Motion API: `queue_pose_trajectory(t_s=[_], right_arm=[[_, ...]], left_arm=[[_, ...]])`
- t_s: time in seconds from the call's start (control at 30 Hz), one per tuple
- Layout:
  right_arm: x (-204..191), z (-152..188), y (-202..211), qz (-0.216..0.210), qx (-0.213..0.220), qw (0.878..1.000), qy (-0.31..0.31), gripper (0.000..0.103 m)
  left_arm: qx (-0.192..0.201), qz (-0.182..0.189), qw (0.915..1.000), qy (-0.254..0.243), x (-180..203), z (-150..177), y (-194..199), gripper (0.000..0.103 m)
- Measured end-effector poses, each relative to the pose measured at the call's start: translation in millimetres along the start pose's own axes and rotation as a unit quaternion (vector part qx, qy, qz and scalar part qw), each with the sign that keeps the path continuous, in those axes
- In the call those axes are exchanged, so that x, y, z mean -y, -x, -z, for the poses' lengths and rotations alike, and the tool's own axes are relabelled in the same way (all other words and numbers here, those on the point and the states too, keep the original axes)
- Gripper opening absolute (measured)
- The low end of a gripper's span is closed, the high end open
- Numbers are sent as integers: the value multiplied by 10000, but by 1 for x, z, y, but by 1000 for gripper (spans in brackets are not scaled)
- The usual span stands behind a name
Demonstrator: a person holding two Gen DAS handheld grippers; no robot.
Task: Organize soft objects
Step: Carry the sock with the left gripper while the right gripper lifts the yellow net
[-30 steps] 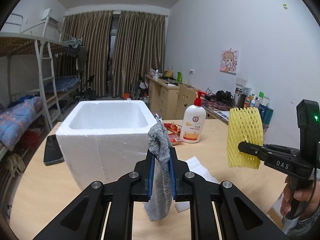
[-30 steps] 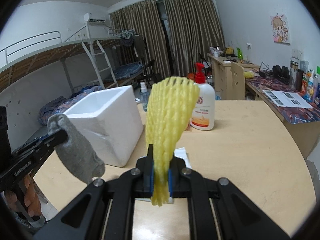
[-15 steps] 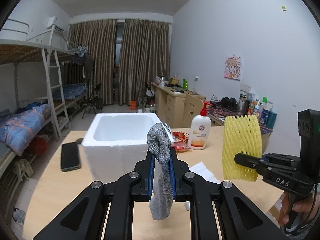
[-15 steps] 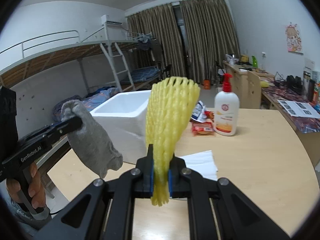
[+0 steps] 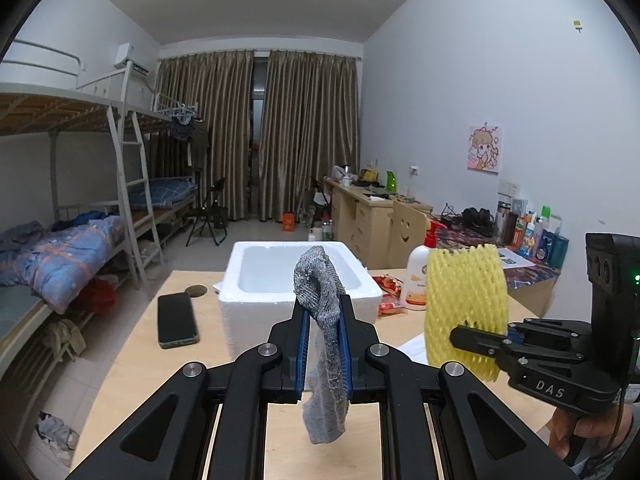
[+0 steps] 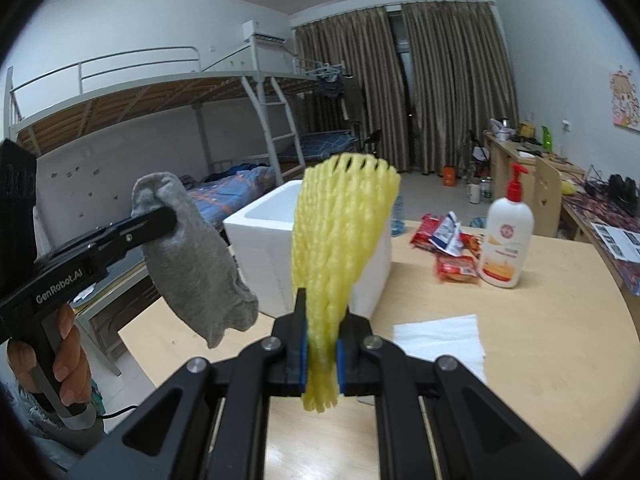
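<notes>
My left gripper (image 5: 322, 312) is shut on a grey sock (image 5: 325, 344), which hangs limp above the wooden table (image 5: 132, 360). The same sock (image 6: 196, 264) and left gripper (image 6: 168, 220) show at the left of the right wrist view. My right gripper (image 6: 322, 312) is shut on a yellow foam net sleeve (image 6: 340, 232) that stands upright between its pads. In the left wrist view that sleeve (image 5: 466, 308) and the right gripper (image 5: 456, 334) are at the right. An open white foam box (image 5: 296, 280) sits on the table beyond both grippers.
A black phone (image 5: 176, 320) lies left of the box. A lotion pump bottle (image 6: 506, 240) and red snack packets (image 6: 452, 248) sit at the back right, a white tissue (image 6: 440, 336) in front. Bunk beds stand at the left, desks along the right wall.
Both grippers have pulled back and risen from the box, which looks smaller and farther now. Sock and foam sleeve stay gripped. More of the table, phone and room has come into view.
</notes>
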State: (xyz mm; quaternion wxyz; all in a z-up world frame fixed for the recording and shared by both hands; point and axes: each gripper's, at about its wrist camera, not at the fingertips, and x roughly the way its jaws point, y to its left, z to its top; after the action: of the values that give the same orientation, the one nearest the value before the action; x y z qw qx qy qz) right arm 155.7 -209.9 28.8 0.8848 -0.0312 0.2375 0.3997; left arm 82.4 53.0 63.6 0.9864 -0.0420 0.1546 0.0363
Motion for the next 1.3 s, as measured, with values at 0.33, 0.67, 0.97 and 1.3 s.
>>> queue_pose_trajectory(t_s=[0.33, 0.67, 0.97, 1.3], right_arm=[[-21, -28, -19, -170, 160, 9995, 223, 13], [-21, -47, -25, -178, 335, 9989, 288, 13], [-15, -49, -29, -103, 370, 9990, 222, 13], [-10, -58, -38, -33, 404, 9988, 284, 13]], left_arm=[[94, -42, 9999, 39, -20, -33, -1, 14], [400, 126, 9991, -54, -27, -75, -9, 14], [534, 365, 9979, -1, -38, -110, -30, 14], [274, 458, 9985, -74, -43, -123, -73, 14]])
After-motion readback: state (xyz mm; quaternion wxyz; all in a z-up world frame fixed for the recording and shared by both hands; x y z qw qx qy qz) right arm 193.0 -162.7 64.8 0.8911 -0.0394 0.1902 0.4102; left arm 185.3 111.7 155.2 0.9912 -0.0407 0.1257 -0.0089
